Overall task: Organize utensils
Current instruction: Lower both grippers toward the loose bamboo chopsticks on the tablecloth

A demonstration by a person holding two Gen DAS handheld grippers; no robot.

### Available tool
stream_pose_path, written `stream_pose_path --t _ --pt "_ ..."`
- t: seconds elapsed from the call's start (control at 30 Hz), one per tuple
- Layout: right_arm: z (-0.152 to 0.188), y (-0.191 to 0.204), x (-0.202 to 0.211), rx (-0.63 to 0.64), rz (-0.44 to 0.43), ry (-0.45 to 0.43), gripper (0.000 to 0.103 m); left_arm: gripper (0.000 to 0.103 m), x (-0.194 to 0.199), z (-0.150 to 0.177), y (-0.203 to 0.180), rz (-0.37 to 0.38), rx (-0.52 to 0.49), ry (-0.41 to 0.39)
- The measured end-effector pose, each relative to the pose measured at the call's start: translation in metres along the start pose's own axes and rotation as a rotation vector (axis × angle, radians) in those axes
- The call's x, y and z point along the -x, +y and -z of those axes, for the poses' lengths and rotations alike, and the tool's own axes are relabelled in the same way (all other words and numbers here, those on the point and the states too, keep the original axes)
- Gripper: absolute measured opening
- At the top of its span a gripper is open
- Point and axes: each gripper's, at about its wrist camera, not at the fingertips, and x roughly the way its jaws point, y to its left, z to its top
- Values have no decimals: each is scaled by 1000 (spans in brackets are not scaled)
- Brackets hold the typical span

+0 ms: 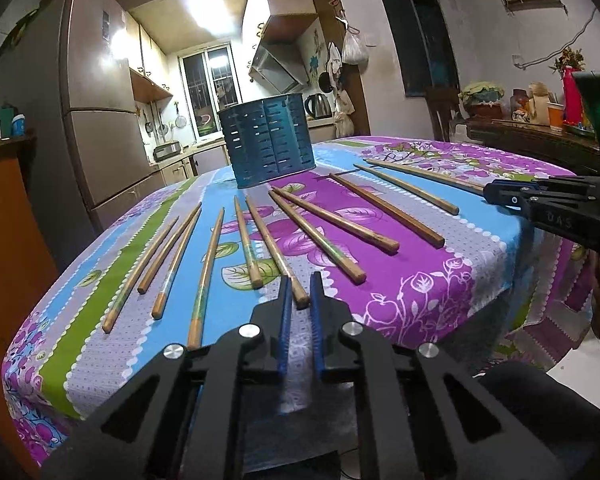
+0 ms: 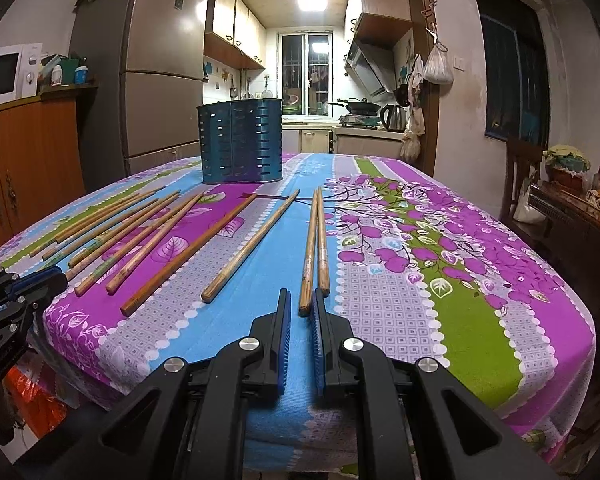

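Observation:
Several wooden chopsticks lie fanned out on the flowered tablecloth [image 1: 420,280]. Behind them stands an empty blue slotted utensil holder [image 1: 268,140] [image 2: 240,144]. My left gripper [image 1: 301,276] is low at the near edge, shut on the thick end of one chopstick [image 1: 276,252]. My right gripper [image 2: 302,290] has its jaws nearly together at the right end of the row. The end of the left chopstick [image 2: 309,256] of a close pair lies in that slit, with a strip of cloth showing beside it. Each gripper also shows in the other's view: right gripper [image 1: 486,192], left gripper [image 2: 62,276].
The table's front edge drops off just under both grippers. A tall fridge [image 2: 160,80] and an orange wooden cabinet [image 2: 32,160] stand at the left. A dark sideboard [image 1: 540,140] crowded with jars and a wooden chair [image 2: 520,176] are at the right. The kitchen counter lies beyond.

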Motion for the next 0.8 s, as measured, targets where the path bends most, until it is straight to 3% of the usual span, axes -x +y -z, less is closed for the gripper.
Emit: stream_pose_path --t 0.8 --pt "79 -2 -79 30 1 -7 15 9 -8 -1 3 -34 30 -38"
